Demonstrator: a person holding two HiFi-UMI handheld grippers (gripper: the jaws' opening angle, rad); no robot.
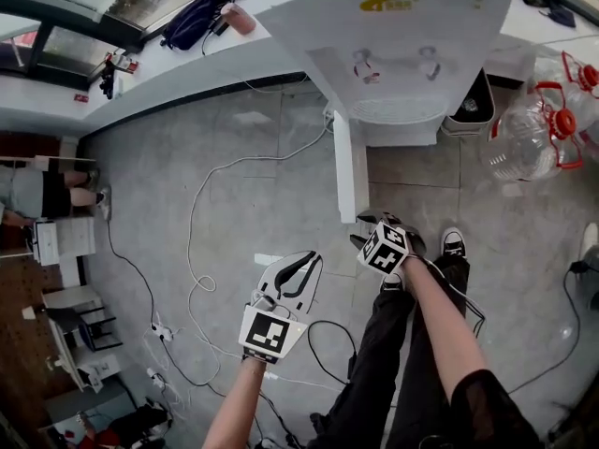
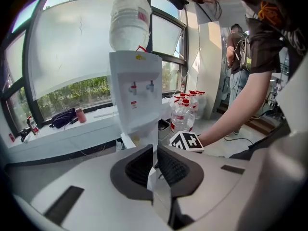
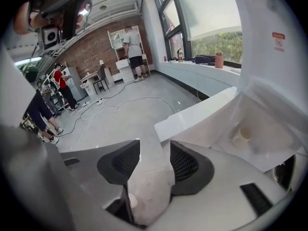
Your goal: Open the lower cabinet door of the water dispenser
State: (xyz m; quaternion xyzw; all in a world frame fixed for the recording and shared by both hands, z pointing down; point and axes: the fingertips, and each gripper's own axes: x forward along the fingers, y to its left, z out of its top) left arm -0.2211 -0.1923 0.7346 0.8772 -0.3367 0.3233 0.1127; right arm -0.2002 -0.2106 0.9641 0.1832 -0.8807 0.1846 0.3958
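Observation:
The white water dispenser (image 1: 393, 36) stands at the top of the head view, a big bottle on top of it in the left gripper view (image 2: 137, 95). Its lower cabinet door (image 1: 350, 171) stands swung out, edge-on toward me, and the cabinet's inside (image 3: 262, 134) shows. My right gripper (image 1: 363, 230) is open just off the door's free end (image 3: 202, 114); only floor shows between its pads (image 3: 155, 160). My left gripper (image 1: 304, 262) hangs over the floor to the door's left, jaws together on nothing (image 2: 155, 158).
Several water bottles (image 1: 533, 129) with red caps stand right of the dispenser, a black bin (image 1: 473, 106) beside it. White cables (image 1: 201, 251) and a power strip (image 1: 159, 330) lie on the floor at left. My legs and shoes (image 1: 454, 241) are below the door. A windowsill holds a bag (image 1: 192, 21).

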